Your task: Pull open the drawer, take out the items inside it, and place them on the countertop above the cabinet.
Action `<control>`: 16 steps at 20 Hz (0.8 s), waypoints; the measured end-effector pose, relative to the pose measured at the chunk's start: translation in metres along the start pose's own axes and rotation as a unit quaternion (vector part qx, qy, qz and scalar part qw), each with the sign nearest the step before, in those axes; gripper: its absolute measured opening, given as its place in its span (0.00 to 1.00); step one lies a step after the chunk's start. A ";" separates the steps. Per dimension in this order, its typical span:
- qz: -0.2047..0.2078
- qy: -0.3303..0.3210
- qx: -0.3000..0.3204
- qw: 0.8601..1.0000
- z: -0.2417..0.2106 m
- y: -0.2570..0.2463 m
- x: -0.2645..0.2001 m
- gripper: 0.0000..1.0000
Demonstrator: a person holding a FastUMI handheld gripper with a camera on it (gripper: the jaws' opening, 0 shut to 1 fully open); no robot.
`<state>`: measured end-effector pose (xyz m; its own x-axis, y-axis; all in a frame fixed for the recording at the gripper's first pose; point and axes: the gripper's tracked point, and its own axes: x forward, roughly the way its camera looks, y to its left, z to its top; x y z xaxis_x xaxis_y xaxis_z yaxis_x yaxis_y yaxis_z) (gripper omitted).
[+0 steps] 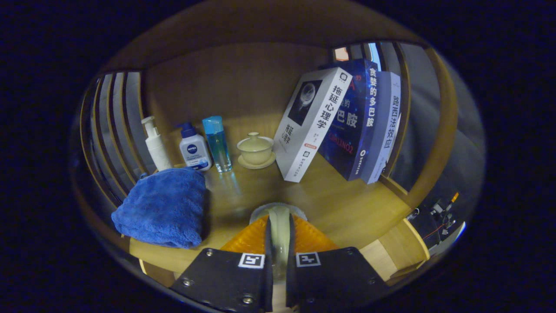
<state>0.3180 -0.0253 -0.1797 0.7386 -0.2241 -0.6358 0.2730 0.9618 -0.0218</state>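
Observation:
My gripper [279,218] is shut on a pale, cup-like item [280,237]. Its wall is pinched in the narrow gap between the two fingers, and its rounded rim arcs just past the fingertips. Much of it is hidden by the fingers, so its exact shape is unclear. It is held low over the wooden countertop [343,204], near the front edge. I cannot tell whether it touches the wood.
A folded blue towel [163,208] lies left of the fingers. Beyond stand a white pump bottle [155,148], a white-and-blue pump bottle [194,150], a clear blue bottle [216,143] and a lidded tea bowl on a saucer [256,150]. Three books [343,121] lean at the back right.

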 end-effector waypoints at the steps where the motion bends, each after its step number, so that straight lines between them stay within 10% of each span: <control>1: 0.004 -0.002 0.002 1.000 0.002 0.002 0.005 0.12; 16: 0.048 -0.036 0.080 0.995 0.013 0.011 0.030 0.19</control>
<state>0.3510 -0.0236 -0.1884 0.8072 -0.1484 -0.5713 0.2894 0.9431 0.1640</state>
